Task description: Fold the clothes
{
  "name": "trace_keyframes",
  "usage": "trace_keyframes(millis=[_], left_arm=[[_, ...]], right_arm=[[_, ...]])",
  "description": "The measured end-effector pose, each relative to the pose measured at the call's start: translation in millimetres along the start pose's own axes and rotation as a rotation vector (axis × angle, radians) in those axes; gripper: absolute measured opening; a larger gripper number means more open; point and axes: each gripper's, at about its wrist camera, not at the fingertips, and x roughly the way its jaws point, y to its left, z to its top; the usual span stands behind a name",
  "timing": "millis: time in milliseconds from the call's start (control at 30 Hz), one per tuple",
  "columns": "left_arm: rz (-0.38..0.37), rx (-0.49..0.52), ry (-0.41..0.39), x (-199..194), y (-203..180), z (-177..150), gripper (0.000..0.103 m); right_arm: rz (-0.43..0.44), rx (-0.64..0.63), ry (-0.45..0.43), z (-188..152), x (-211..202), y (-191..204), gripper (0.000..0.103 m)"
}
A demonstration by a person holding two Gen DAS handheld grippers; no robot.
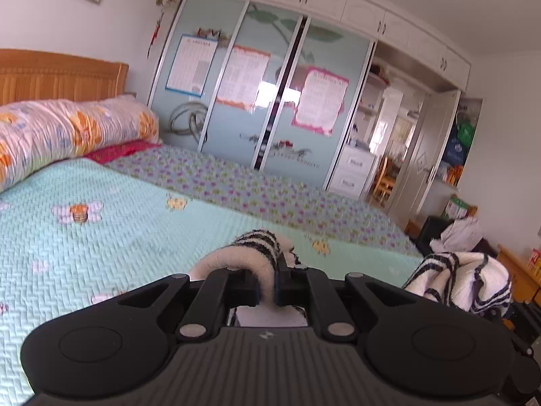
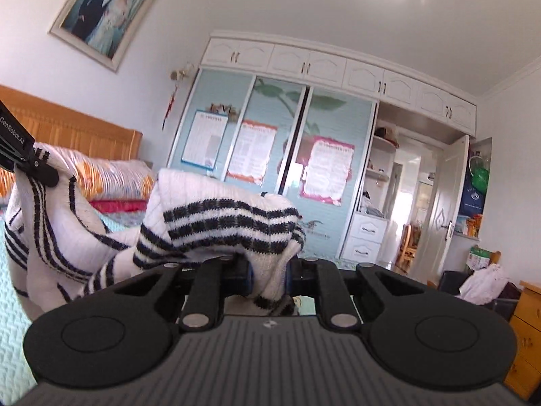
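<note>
Knitwear like this striped sweater (image 2: 216,216) drapes soft and stretchy, so keep your left gripper (image 1: 268,282) and right gripper (image 2: 268,279) pinching its thick edges.

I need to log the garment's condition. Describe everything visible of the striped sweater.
The striped sweater is a white ribbed knit with black stripes in bands near its edges, soft and fuzzy-looking. It hangs lifted above the bed, bunched and draped. The right tongs clamp one fold; the left tongs pinch another part, and the fabric sags between them.
</note>
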Motion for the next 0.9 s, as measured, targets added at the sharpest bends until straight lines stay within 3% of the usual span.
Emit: trace_keyframes(millis=[67,200,367,567,667,767,833,900], left_arm=[[0.032,0.007,0.001,9.0,1.8,5.6,0.007],[0.079,0.000,0.085,45.7,11.5,-9.3,0.007],[0.038,0.050,0.255,91.4,5.9,-65.4,0.007],[-0.081,0.063,0.440,143.5,0.7,-130.2,0.014],[-0.116,0.001,0.524,155.9,12.7,-141.7,0.031],[-0.180,-0.062,0.499,141.4,31.7,-140.7,0.050],[-0.212,-0.110,0.477,127.2,45.3,-138.5,0.069],[-0.211,-0.158,0.471,116.0,59.5,-139.1,0.076]], right_arm=[[0.000,0.003,0.011,3.3,10.2,-0.3,0.017],[-0.013,0.034,0.095,-16.3,29.6,-0.1,0.016],[-0.121,0.023,0.218,-72.7,36.9,1.6,0.016],[-0.225,-0.015,0.322,-116.8,35.7,-3.6,0.016],[-0.258,-0.006,0.419,-144.5,45.2,-14.3,0.016],[-0.282,0.043,0.528,-176.8,53.8,-24.6,0.016],[-0.289,0.105,0.593,-200.8,57.6,-29.0,0.016],[-0.286,0.160,0.638,-219.0,58.3,-30.4,0.016]])
